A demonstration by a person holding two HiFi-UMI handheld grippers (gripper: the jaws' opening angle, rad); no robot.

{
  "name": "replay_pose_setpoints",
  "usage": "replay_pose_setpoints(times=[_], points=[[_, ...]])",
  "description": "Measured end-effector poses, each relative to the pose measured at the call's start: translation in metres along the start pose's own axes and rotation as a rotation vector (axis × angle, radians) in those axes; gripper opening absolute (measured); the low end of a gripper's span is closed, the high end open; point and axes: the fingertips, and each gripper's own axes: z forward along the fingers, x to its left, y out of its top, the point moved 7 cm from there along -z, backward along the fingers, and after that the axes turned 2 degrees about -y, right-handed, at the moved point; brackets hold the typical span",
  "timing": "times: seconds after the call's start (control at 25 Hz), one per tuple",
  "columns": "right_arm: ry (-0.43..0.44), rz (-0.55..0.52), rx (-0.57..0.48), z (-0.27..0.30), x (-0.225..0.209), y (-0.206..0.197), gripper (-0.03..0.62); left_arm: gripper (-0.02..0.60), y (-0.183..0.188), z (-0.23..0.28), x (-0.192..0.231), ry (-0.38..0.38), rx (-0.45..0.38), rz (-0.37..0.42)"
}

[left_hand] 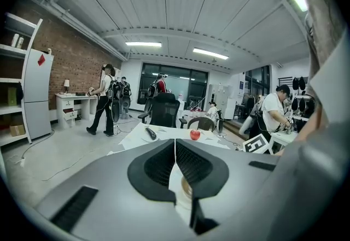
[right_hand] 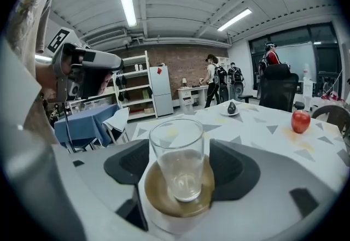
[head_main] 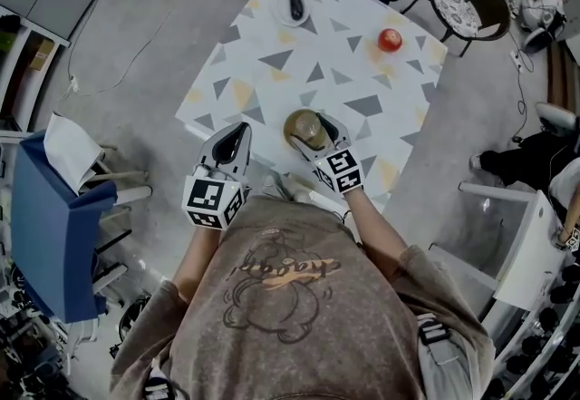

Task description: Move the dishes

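Between the jaws of the right gripper [right_hand: 180,164] stands a clear, empty drinking glass [right_hand: 176,147] on a round brown saucer [right_hand: 158,197]. The jaws are wide apart, with one black pad at each side of the saucer's rim. They look very near to the rim, but I see no firm press on it. The left gripper [left_hand: 175,144] has its jaws together at the tips, with nothing between them. It hangs near the saucer, over the near edge of the worktop [head_main: 272,63], which is white with grey and yellow triangles.

Farther out on the worktop lies a red apple [head_main: 390,40]. At the far corner is a small white plate [head_main: 292,15] with a dark oblong thing [head_main: 294,1] on it.

I judge that the step in hand is the grasp of the first dish. The next move calls for an even closing on the saucer and a level lift, because the glass stands loose on it and could slide or tip.

Neither the glass nor the saucer shows a label. The marker cubes [head_main: 340,170] carry only black and white squares. The script on the person's shirt [head_main: 281,271] I cannot read surely.
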Motion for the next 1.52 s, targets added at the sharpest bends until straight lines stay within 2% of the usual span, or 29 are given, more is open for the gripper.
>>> replay_pose_setpoints(times=[0.36,0.84,1.24,1.52], points=[[-0.014,-0.002,0.007,0.008,-0.001,-0.003,0.289,0.021,-0.003,-0.003,0.004,0.023,0.005,-0.033],[-0.032,-0.028,0.008,0.007,-0.001,-0.003,0.287,0.021,-0.005,-0.004,0.005,0.030,0.008,-0.039],[-0.013,-0.040,-0.038,-0.004,0.002,0.023,0.285,0.021,-0.003,0.000,0.002,0.016,0.004,-0.039],[-0.062,-0.008,-0.078,-0.022,-0.010,0.045,0.285,0.021,-0.004,0.010,-0.003,-0.014,-0.001,-0.039]])
